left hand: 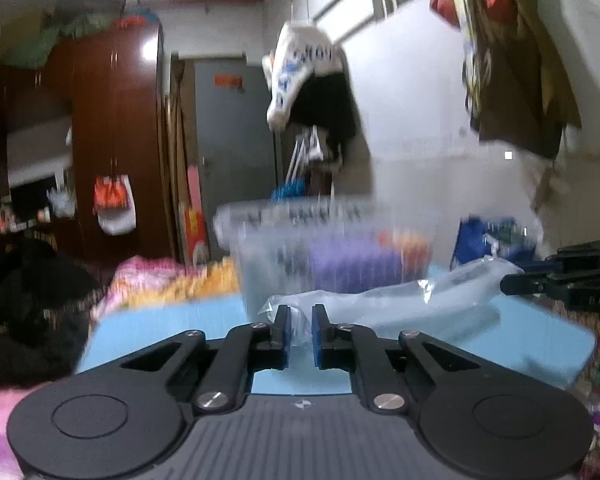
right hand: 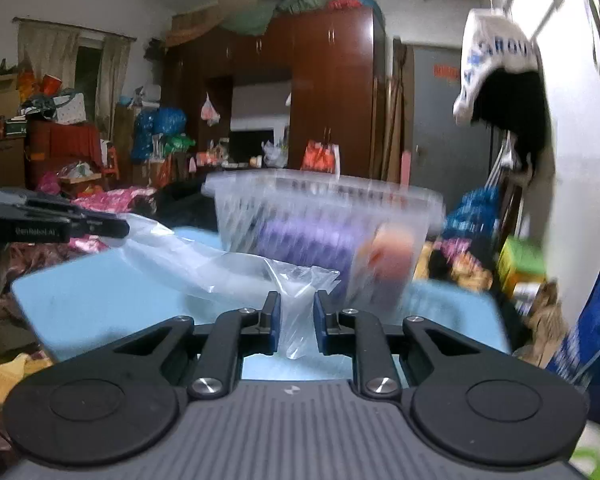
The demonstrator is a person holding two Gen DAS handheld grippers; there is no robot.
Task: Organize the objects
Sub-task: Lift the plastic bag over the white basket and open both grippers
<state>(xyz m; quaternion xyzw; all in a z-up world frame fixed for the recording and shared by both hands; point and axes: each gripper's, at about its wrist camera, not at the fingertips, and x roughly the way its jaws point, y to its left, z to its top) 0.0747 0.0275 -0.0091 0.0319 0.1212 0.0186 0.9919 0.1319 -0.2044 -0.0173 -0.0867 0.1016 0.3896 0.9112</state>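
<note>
A clear plastic bag point(left hand: 384, 304) is stretched over the light blue board point(left hand: 160, 332) between my two grippers. My left gripper point(left hand: 301, 334) is shut on one end of the bag. My right gripper point(right hand: 296, 326) is shut on the other end point(right hand: 296, 312), which hangs down between its fingers. Behind the bag stands a clear plastic tub point(left hand: 332, 252) holding purple and orange items; it also shows in the right wrist view point(right hand: 320, 224). Each gripper shows at the edge of the other's view: the right one point(left hand: 560, 280), the left one point(right hand: 52, 224). Both views are motion-blurred.
The blue board point(right hand: 92, 296) lies on a bed with pink and yellow bedding point(left hand: 156, 284). A blue bag point(left hand: 476, 240) and clutter sit at the right. Clothes hang overhead point(left hand: 304, 76). A brown wardrobe point(right hand: 328, 92) and a grey door point(left hand: 232, 136) stand behind.
</note>
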